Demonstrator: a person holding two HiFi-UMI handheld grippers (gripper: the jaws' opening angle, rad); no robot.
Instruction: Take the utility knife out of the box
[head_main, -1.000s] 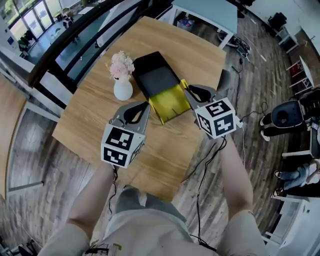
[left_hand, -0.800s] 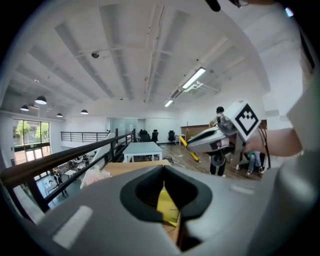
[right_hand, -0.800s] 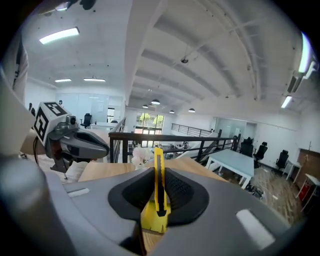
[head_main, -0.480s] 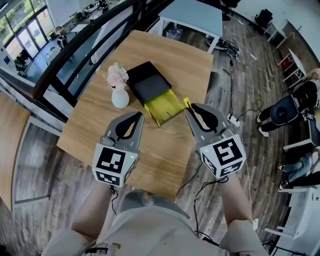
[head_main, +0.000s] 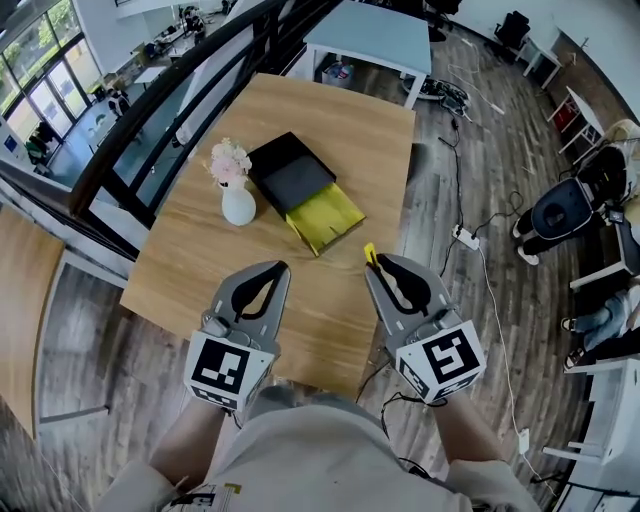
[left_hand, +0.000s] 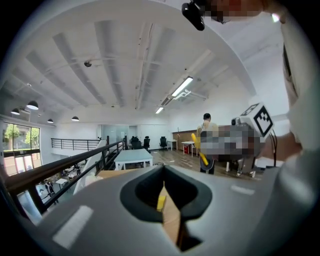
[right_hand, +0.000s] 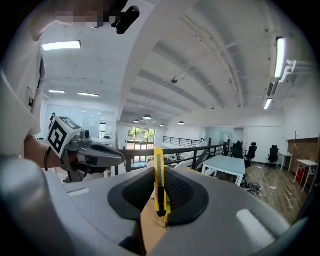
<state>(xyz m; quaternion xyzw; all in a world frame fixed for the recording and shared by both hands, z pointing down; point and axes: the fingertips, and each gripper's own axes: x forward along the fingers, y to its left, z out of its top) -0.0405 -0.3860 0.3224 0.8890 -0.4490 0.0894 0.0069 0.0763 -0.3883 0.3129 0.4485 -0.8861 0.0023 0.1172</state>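
The box lies in the middle of the wooden table (head_main: 190, 255): a black sleeve (head_main: 288, 170) with its yellow tray (head_main: 325, 220) slid out toward me. The tray looks empty. My right gripper (head_main: 372, 264) hangs above the table's near right edge, shut on the yellow utility knife (head_main: 369, 254). In the right gripper view the knife (right_hand: 159, 180) stands upright between the pads, its end poking past the tips. My left gripper (head_main: 279, 268) is level with it on the left, shut on nothing, well short of the box. The left gripper view shows the knife (left_hand: 199, 149) off to the right.
A white vase of pink flowers (head_main: 236, 190) stands just left of the box. A grey-blue table (head_main: 375, 35) lies beyond the wooden one. Cables and a power strip (head_main: 465, 238) run over the floor at right; a railing (head_main: 150, 120) borders the left side.
Both grippers have drawn back from the box toward me and risen. The right one has carried the knife away from the yellow tray's right edge.
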